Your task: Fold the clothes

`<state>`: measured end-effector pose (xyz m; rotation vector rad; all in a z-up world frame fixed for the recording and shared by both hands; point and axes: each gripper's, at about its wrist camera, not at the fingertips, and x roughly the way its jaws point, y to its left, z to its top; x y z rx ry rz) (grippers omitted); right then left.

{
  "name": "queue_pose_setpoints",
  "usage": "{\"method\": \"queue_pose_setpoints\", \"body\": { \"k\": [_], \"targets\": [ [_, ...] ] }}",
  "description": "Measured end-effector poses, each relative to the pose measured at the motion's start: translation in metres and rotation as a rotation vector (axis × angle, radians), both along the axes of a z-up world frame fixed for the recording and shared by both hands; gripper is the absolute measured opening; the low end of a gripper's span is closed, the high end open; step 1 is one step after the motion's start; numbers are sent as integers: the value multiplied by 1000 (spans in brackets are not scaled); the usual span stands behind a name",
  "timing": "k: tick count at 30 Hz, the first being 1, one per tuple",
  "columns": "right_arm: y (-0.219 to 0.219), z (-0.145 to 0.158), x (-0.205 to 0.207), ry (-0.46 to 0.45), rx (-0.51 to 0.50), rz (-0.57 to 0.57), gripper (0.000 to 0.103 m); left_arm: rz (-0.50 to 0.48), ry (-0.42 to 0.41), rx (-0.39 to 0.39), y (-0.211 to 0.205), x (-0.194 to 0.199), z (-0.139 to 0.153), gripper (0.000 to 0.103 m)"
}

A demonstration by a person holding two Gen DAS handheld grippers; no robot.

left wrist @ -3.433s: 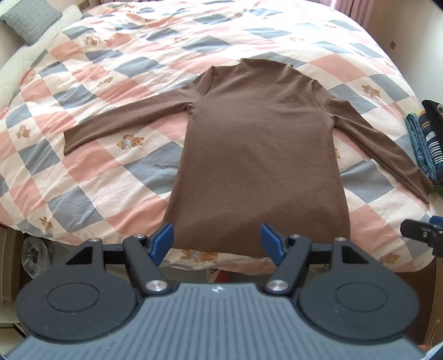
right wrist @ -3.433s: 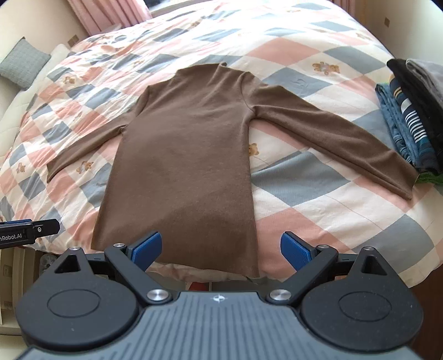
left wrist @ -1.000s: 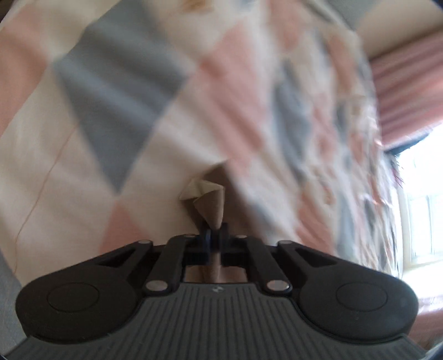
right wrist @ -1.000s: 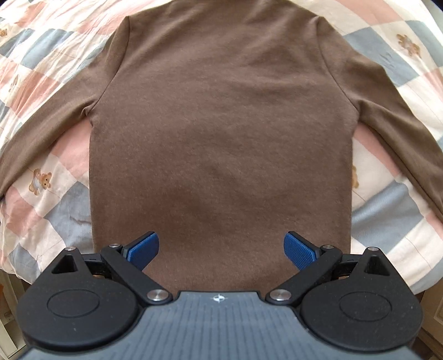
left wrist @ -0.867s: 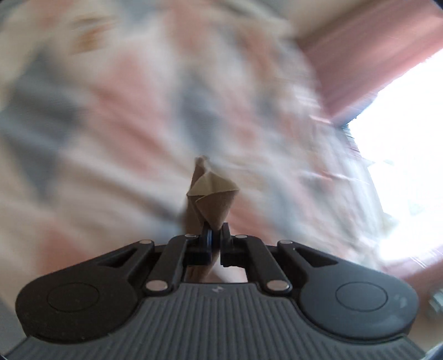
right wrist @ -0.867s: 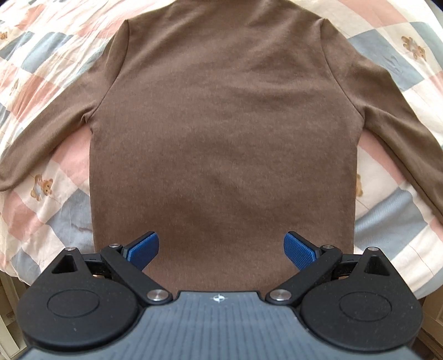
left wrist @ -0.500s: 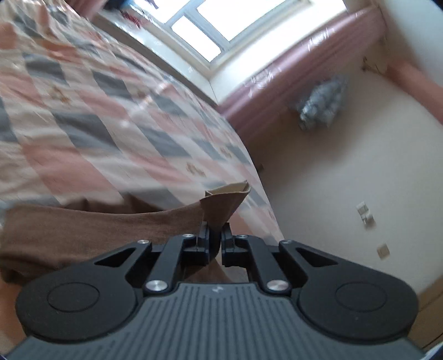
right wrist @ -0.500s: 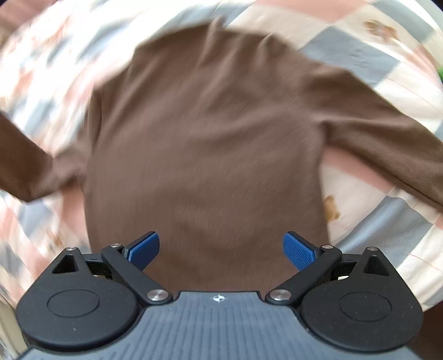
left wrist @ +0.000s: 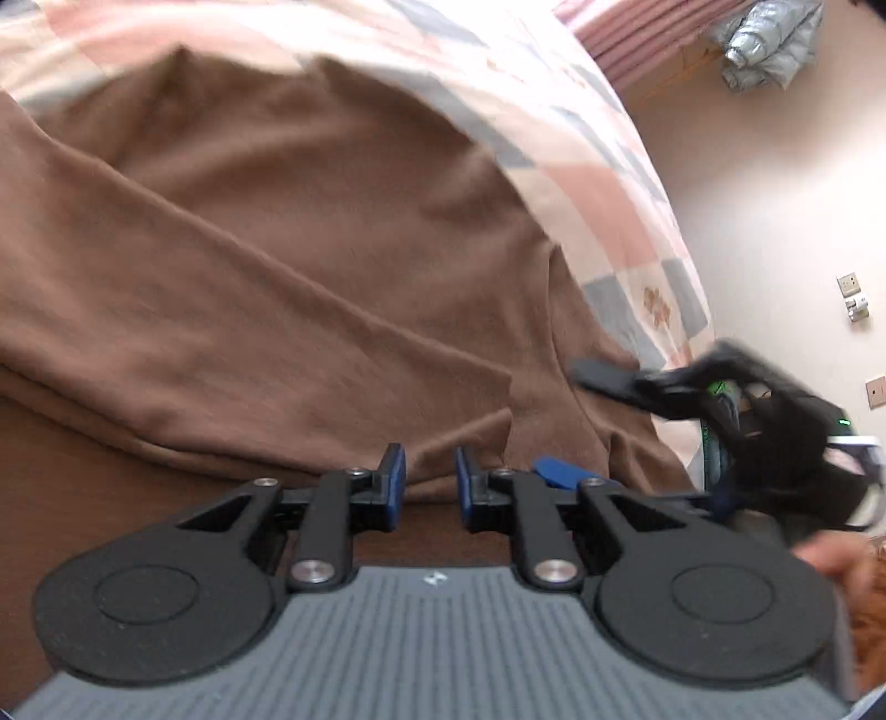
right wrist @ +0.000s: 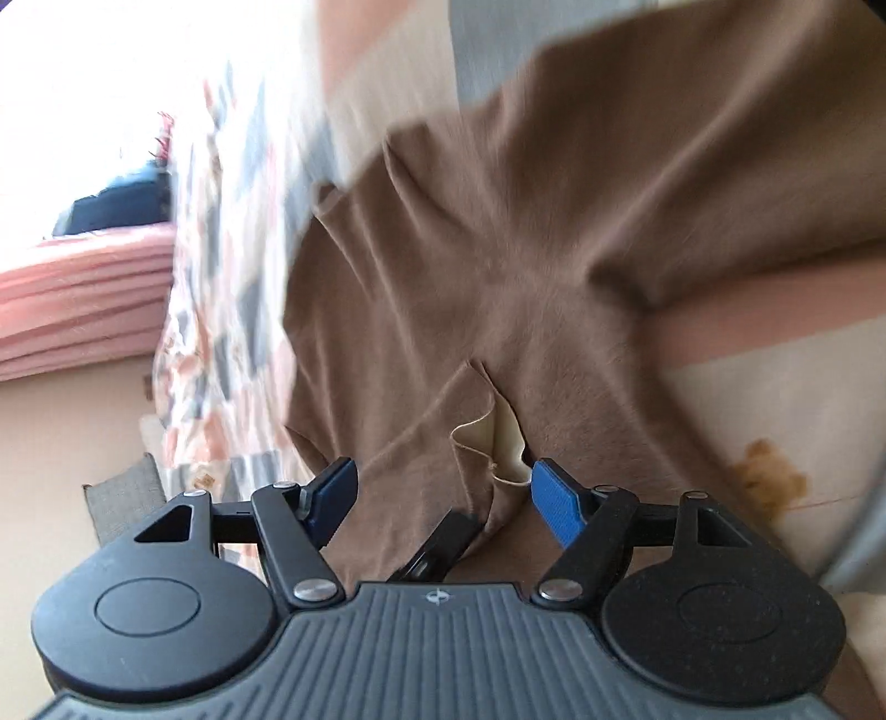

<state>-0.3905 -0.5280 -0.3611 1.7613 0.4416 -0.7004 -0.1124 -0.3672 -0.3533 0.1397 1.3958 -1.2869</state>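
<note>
A brown long-sleeved sweater (left wrist: pixel 288 183) lies on the checked quilt (left wrist: pixel 609 210). One sleeve (left wrist: pixel 221 332) is folded across its body. In the left wrist view my left gripper (left wrist: pixel 429 482) hovers at the sleeve's end. Its jaws are opening, the blue pads stand a little apart and no longer press the cloth. My right gripper (left wrist: pixel 559 421) comes in from the right, low over the sweater. In the right wrist view the right gripper (right wrist: pixel 443 501) is closing. The cuff (right wrist: pixel 487 443), with its pale inside showing, and a black finger of the left gripper (right wrist: pixel 443 543) lie between its pads, untouched.
The quilt (right wrist: pixel 775 399) runs under and around the sweater. Pink curtains (left wrist: pixel 626 50) and a silvery bundle (left wrist: pixel 769 39) hang by the wall past the bed's far edge. A grey pillow (right wrist: pixel 127 498) shows at the left. A person's hand (left wrist: pixel 830 554) holds the right gripper.
The left gripper swept the pinched cuff across onto the sweater's body and its jaws parted. The right gripper rolled and dropped toward that cuff, its jaws narrowing.
</note>
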Motion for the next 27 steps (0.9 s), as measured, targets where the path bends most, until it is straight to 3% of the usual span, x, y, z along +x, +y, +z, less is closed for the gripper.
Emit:
{"method": "queue_pose_setpoints", "body": {
  "k": [5, 9, 10, 11, 12, 18, 20, 23, 27],
  "targets": [
    [-14, -5, 25, 120, -138, 86, 47, 85, -47, 8, 19, 37, 17, 20],
    [-25, -16, 45, 159, -197, 185, 45, 136, -72, 39, 31, 65, 20, 21],
    [-25, -19, 50, 158, -206, 207, 38, 145, -78, 48, 33, 71, 21, 21],
    [-25, -21, 55, 155, -215, 229, 18, 156, -83, 55, 36, 76, 23, 21],
    [-20, -23, 60, 150, -229, 259, 4, 170, -85, 54, 40, 83, 26, 21],
    [-20, 30, 59, 147, -447, 280, 3, 252, -134, 32, 61, 122, 41, 21],
    [-27, 47, 48, 189, -496, 269, 3, 264, -159, 29, 62, 134, 44, 21],
    [-39, 53, 25, 284, -480, 223, 3, 264, -184, 24, 54, 147, 44, 21],
    [-50, 44, 11, 307, -452, 218, 3, 212, -214, 16, 35, 150, 43, 21]
  ]
}}
